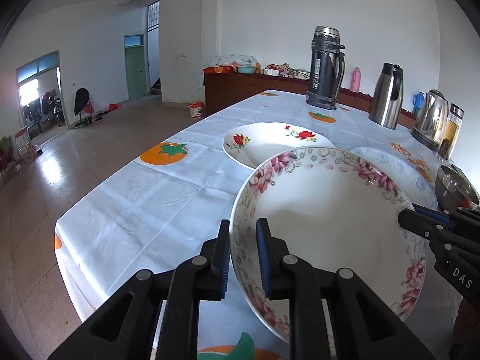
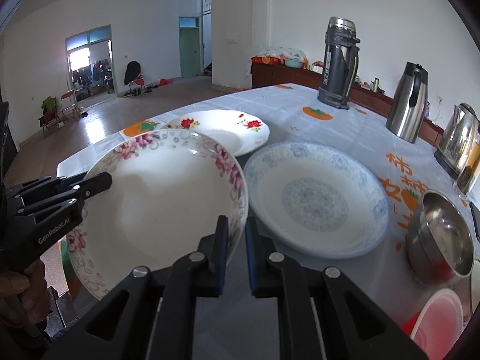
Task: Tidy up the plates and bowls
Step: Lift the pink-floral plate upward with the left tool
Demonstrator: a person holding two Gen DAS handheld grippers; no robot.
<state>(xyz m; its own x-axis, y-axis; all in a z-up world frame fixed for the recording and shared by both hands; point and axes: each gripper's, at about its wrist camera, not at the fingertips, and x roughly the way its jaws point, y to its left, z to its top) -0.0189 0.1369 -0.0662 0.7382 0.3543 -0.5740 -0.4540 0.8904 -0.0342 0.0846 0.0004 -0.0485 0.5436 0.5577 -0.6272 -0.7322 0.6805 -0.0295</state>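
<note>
While both grippers clamped opposite edges of the pink-flowered plate (image 1: 330, 228), the sorting of the tableware appeared barely begun. The left gripper (image 1: 243, 258) had its jaws drawn narrow on the plate's near-left rim, one pad inside the dish and one outside; the right gripper (image 2: 237, 255) pinched the opposite rim in the same way. Held between them, the plate sat tilted above the tablecloth (image 1: 144, 198), near the table's front edge, and seemed to be lifted clear of the cloth, though its underside was hidden.

No stack could be seen. The red-flowered plate (image 1: 270, 144) lay alone farther back on the cloth, and the blue-patterned plate (image 2: 318, 198) lay flat just beside the held one, on its right. A steel bowl (image 2: 444, 237) stood at the far right, with a pink bowl (image 2: 441, 318) partly visible in the corner below it. Judging by that spread, every piece remained to be gathered: the held plate needed a resting place, probably on one of the other two, and the bowls were untouched.
</note>
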